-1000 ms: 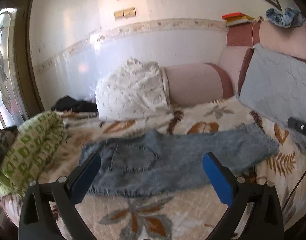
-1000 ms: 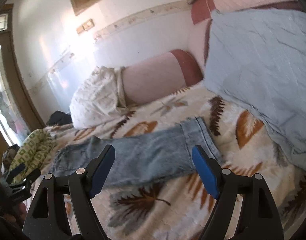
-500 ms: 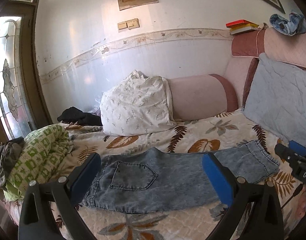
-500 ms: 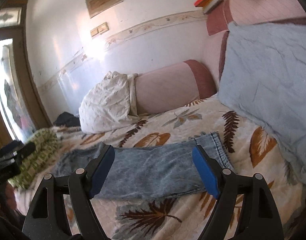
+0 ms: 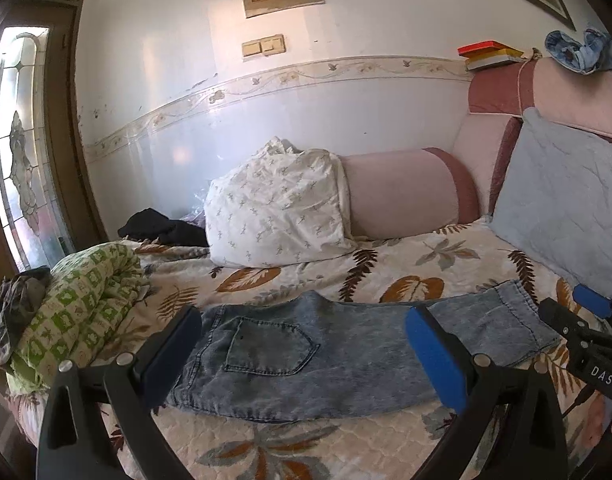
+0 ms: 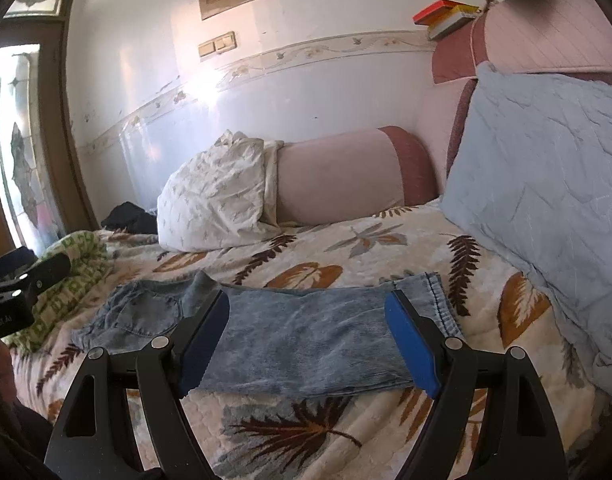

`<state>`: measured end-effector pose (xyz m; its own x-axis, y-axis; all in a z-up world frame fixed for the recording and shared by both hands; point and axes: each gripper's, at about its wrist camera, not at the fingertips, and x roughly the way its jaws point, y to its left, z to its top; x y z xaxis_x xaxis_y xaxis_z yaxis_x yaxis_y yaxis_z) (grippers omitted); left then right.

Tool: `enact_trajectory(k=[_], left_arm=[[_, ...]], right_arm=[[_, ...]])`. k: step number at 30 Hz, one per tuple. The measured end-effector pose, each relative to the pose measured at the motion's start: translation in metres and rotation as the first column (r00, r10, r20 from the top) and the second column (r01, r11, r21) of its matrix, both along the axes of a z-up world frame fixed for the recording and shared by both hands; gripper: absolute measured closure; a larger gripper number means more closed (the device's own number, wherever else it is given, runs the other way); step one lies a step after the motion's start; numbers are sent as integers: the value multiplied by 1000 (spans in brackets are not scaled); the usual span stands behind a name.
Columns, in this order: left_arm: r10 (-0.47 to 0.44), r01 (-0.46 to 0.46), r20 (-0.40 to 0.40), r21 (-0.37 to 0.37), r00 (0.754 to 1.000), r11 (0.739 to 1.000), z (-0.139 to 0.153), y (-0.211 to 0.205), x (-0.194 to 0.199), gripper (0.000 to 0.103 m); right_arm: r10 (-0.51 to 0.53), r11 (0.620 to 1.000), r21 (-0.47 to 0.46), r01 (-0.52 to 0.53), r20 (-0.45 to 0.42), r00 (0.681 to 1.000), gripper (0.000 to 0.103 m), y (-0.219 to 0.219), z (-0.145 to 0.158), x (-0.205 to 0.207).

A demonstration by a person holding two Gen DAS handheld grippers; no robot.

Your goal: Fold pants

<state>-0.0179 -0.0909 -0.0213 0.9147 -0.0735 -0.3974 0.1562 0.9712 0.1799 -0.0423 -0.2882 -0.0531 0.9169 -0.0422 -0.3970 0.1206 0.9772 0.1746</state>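
The pants (image 5: 345, 352) lie flat on the leaf-patterned bedspread (image 5: 405, 264), already doubled leg over leg, with the back pocket facing up at the waist end and the hems at the other. They sit just ahead of the left gripper (image 5: 302, 356), whose blue-padded fingers (image 5: 433, 360) stand wide apart and hold nothing; the waist end lies in front of its left finger. The right gripper (image 6: 306, 344) is likewise spread open and empty, poised above the leg half, with the hem (image 6: 437, 300) just beyond its right finger.

The denim looks soft and limp but fairly thick, so it would probably sag between two holds rather than stay stiff, and its doubled layers could slide on each other. A sensible hold would seem to be the hem corners for the right gripper and the waistband edge for the left, pinching both layers together so the hem can be carried over to the waist.

Compared with a second ago, both cameras sit higher and farther back: the pants look smaller and more level, more wall shows above, and the right gripper now appears at the edge of the left view.
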Motion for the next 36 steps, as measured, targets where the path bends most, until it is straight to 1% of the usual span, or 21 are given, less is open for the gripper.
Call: enact_trajectory(k=[2, 4, 5, 6, 7, 8, 10, 12, 15, 18, 21, 23, 24, 25, 26, 28, 29, 31, 33, 34, 36], left_arm=[[-1, 1, -10, 7, 1000, 1000, -4, 3, 2, 0], [-6, 7, -44, 11, 999, 1000, -10, 5, 9, 0], [-13, 14, -69, 14, 997, 1000, -14, 6, 15, 0], [-18, 20, -89, 22, 996, 1000, -17, 7, 20, 0], [-19, 23, -104, 33, 994, 999, -21, 7, 24, 0], [-15, 20, -116, 46, 993, 999, -25, 7, 28, 0], [-14, 21, -130, 56, 991, 998, -32, 7, 33, 0], [-17, 27, -147, 62, 989, 998, -38, 6, 37, 0], [-26, 38, -181, 65, 983, 997, -47, -1, 44, 0], [-69, 89, -234, 74, 970, 993, -54, -15, 54, 0], [-133, 163, -287, 82, 949, 983, -56, -37, 70, 0], [-185, 225, -331, 89, 925, 970, -56, -55, 83, 0], [-213, 259, -351, 89, 912, 962, -55, -63, 90, 0], [-240, 293, -367, 94, 899, 951, -54, -74, 97, 0], [-259, 317, -371, 106, 892, 942, -53, -83, 101, 0], [-305, 378, -392, 124, 868, 917, -50, -104, 116, 0], [-325, 403, -406, 123, 854, 907, -50, -114, 123, 0], [-368, 465, -444, 131, 817, 876, -52, -138, 136, 0], [-396, 527, -481, 171, 782, 833, -60, -163, 147, 0], [-404, 549, -486, 200, 775, 812, -63, -174, 151, 0], [-409, 570, -490, 240, 770, 786, -69, -193, 160, 0]], right_arm=[[2, 1000, -12, -2, -18, 1000, 23, 5, -3, 2], [-14, 1000, -19, 13, -57, 998, 23, 3, -7, 5], [-17, 1000, 1, 17, -74, 997, 23, -1, -9, 6], [-25, 999, 36, 29, -96, 995, 23, -10, -12, 7], [-52, 994, 92, 64, -124, 991, 23, -24, -16, 7], [-67, 989, 122, 84, -138, 988, 23, -32, -19, 6], [-117, 969, 199, 149, -166, 979, 22, -57, -27, 1], [-149, 953, 238, 188, -173, 974, 22, -74, -31, -5], [-148, 927, 313, 207, -201, 968, 22, -96, -41, -10], [-142, 892, 391, 228, -236, 961, 22, -112, -51, -13], [-121, 832, 503, 234, -248, 961, 22, -124, -62, -15], [-99, 766, 600, 229, -242, 965, 22, -131, -70, -15], [-94, 728, 646, 230, -238, 967, 22, -136, -76, -14], [-87, 678, 700, 225, -229, 970, 22, -141, -83, -14], [-87, 630, 742, 228, -225, 971, 22, -146, -88, -15], [-108, 547, 800, 247, -226, 968, 22, -156, -99, -17], [-118, 520, 814, 258, -231, 966, 22, -160, -103, -18], [-138, 475, 835, 278, -241, 961, 22, -167, -109, -20], [-152, 449, 840, 305, -264, 952, 22, -171, -114, -20], [-153, 435, 843, 317, -278, 948, 22, -172, -117, -18], [-139, 426, 839, 338, -308, 941, 22, -170, -122, -11]])
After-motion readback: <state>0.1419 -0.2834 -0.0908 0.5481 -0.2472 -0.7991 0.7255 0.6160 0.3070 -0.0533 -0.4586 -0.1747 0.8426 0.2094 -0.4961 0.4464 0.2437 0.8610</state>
